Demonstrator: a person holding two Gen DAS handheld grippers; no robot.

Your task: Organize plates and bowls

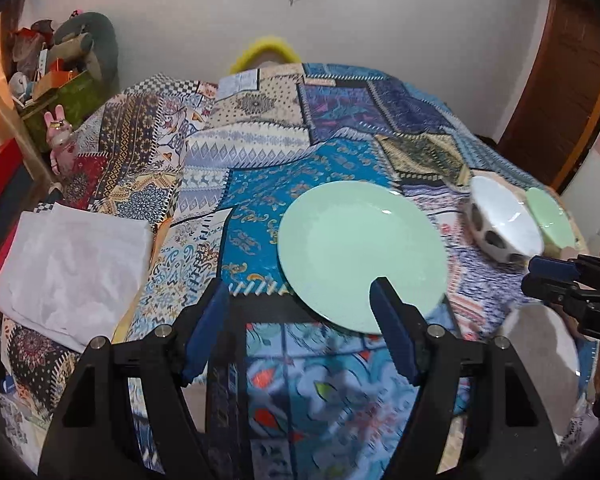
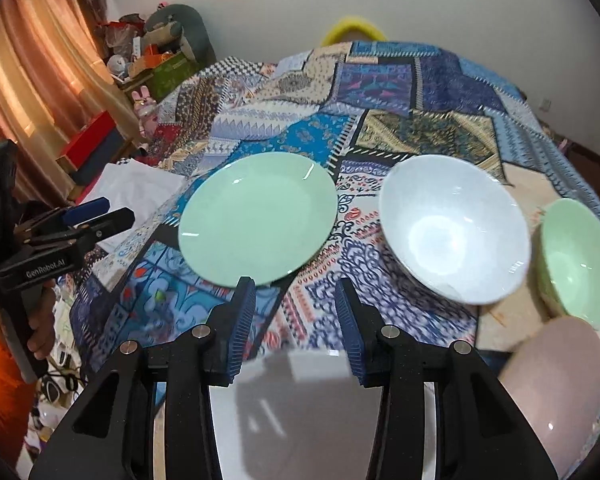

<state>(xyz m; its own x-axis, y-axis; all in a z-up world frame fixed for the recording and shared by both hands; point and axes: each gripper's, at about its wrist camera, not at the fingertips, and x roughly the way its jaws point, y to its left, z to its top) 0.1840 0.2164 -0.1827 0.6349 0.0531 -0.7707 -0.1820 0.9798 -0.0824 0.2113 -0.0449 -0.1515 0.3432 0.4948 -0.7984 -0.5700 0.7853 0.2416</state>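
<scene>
Through the left wrist camera we see our left gripper (image 1: 300,300) with its blue-padded jaws spread wide and nothing between them; its right finger overlaps the near rim of the round pale green glossy plate (image 1: 360,256), though we cannot tell whether it touches. That plate lies flat on the patchwork quilt of blue, cream and gold printed panels (image 1: 260,152). Only this view shows the outside of the round white bowl (image 1: 504,220), which carries dark spots on its wall, and the folded white cloth (image 1: 72,264) in full, well to the left of the plate. Our right gripper (image 1: 540,276) enters at the right edge.

The right wrist camera shows that gripper (image 2: 296,308) from behind, jaws partly apart and empty. Only here do we see a white glossy plate (image 2: 300,412) below the fingers, reflecting them, and a pale pink rounded dish (image 2: 552,396) at lower right, blurred. The white bowl (image 2: 456,228) shows a plain white inside; just right of it stands a small pale green bowl (image 2: 576,260). The green plate (image 2: 256,216) lies left of the white bowl, apart from it.
</scene>
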